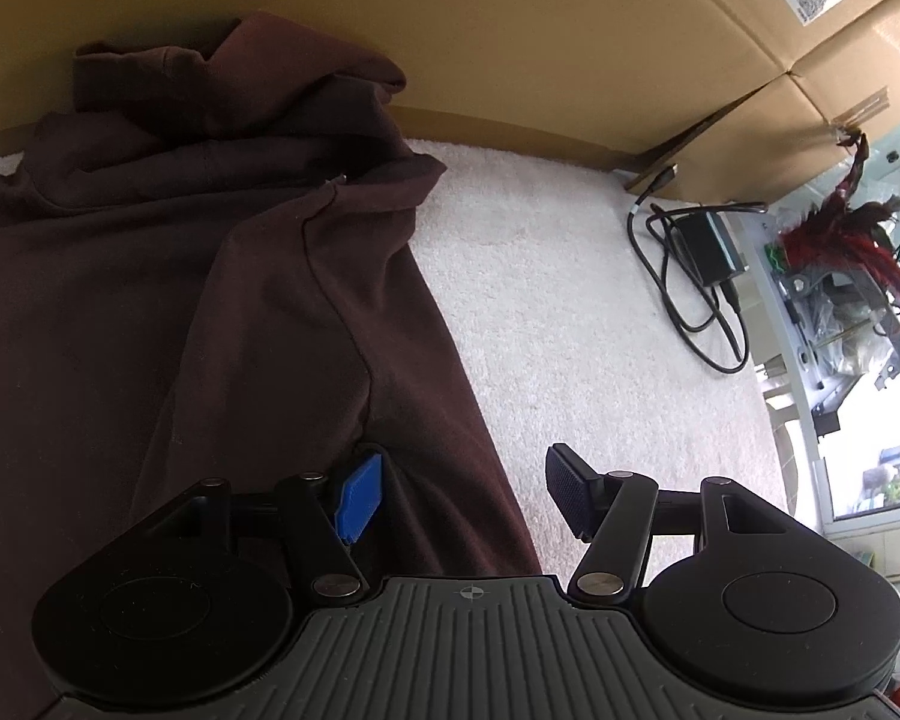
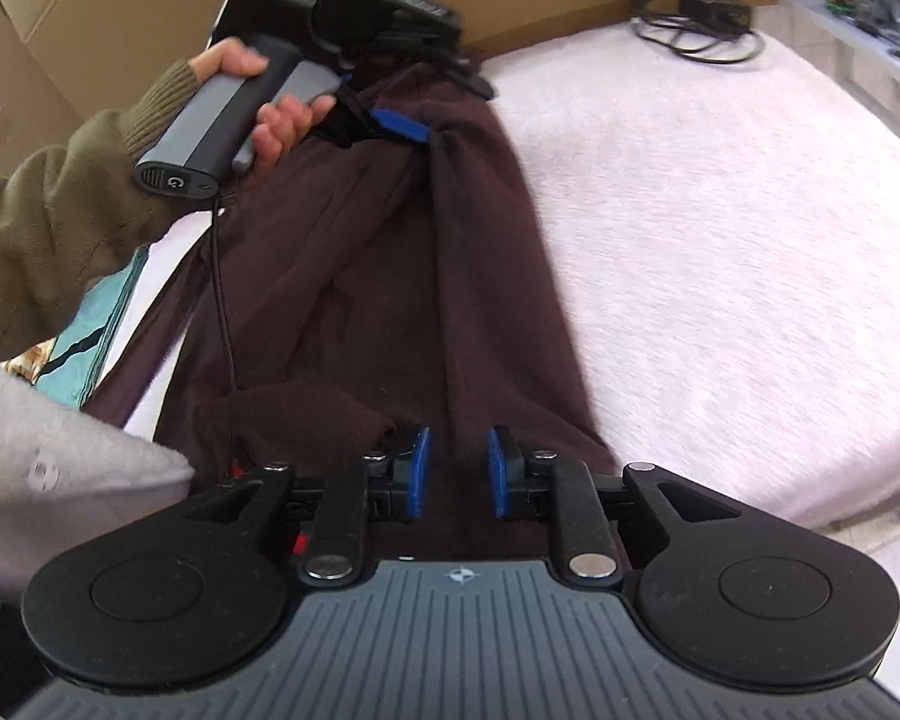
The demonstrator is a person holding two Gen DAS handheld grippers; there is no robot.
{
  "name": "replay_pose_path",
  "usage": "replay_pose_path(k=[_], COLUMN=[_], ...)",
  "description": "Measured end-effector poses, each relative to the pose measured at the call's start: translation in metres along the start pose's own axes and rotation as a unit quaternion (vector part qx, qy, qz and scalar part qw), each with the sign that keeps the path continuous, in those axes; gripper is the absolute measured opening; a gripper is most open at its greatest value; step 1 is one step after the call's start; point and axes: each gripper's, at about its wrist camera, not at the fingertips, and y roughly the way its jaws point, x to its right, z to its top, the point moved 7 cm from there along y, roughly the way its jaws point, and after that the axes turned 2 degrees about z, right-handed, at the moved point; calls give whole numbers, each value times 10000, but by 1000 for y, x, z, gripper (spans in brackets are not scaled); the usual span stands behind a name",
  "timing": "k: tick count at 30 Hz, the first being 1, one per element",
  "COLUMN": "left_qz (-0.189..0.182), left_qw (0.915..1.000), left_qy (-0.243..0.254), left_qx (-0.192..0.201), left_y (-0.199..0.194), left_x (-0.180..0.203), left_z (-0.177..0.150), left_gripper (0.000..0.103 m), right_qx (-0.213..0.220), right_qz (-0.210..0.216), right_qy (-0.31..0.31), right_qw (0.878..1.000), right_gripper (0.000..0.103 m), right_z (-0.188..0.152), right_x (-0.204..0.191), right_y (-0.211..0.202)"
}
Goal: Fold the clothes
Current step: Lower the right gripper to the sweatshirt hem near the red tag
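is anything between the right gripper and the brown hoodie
Nothing visible. The right gripper sits directly over the brown hoodie, a ridge of its fabric running between the blue pads, which do not yet press it.

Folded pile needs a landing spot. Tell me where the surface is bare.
Bare white blanket runs from the maroon hoodie to the bed's right edge. Its far corner is taken by a black charger and cable against the cardboard box. The hoodie's left side is crowded by teal fabric.
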Motion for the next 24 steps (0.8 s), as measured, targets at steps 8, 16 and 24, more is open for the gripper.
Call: replay_pose_path(k=[8,16,24], left_qz=[24,-165,-882], left_qw=[10000,9994,9939], left_qy=[21,194,215], left_qx=[31,-213,-620], left_y=[2,-4,-55], left_x=[2,7,2], left_z=[2,-3,-16], left_gripper=[74,78,85], right_qx=[-238,-767,-263], right_qz=[-624,-3,388], right_qy=[44,-524,-724], right_qw=[9978,9957,9963], right_gripper=[27,27,46], right_z=[-20,-34,6], right_x=[33,-8,-28], right_y=[-20,8,-18])
